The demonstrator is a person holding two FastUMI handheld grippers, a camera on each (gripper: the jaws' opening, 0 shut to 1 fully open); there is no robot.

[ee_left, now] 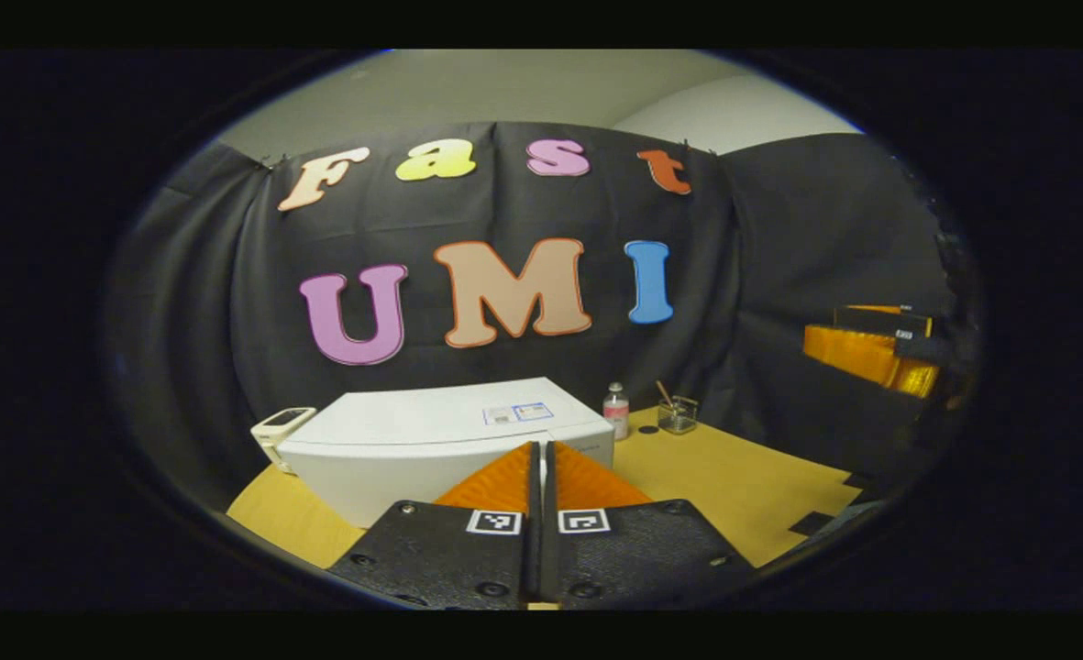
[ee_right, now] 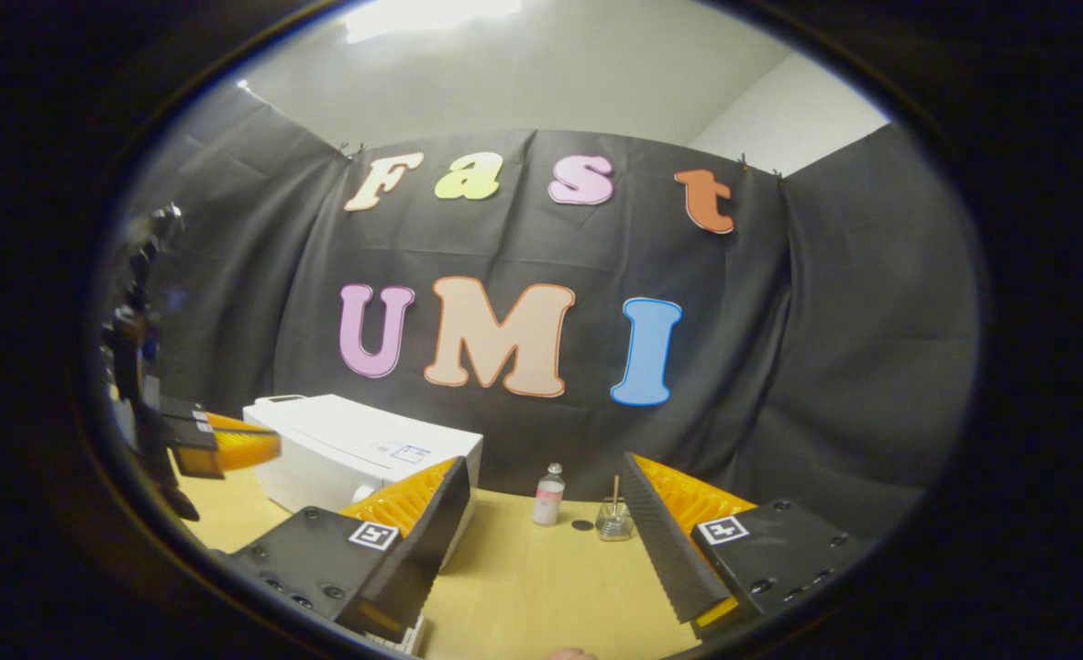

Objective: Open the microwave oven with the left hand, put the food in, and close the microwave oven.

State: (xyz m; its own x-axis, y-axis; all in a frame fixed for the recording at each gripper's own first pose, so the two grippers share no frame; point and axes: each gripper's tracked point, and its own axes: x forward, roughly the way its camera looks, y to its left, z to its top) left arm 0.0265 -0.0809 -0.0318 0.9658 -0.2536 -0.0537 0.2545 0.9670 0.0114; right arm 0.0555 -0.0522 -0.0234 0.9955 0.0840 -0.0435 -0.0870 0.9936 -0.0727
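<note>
Left hand-held gripper (ee_left: 541, 458) clenched before the microwave (ee_left: 440, 440) – right hand-held gripper (ee_right: 541, 495) released, hovering over table (ee_right: 523, 587)

My left gripper (ee_left: 541, 458) and right gripper (ee_right: 541, 509) show black screwed bodies, each finger wearing a square black-and-white marker.

Wooden table (ee_right: 523, 587), white microwave (ee_right: 339, 454), small bottle (ee_right: 549, 495), glass jar (ee_right: 613, 521)

The microwave oven (ee_left: 431, 449) stands on the tabletop (ee_left: 734, 486) before the cloth wall, with a small device (ee_left: 277, 429) at its left rear corner. To its right (well apart from it) stand a small bottle (ee_left: 615, 410) and, just beside that, a glass jar (ee_left: 677, 414) holding a stick.
</note>
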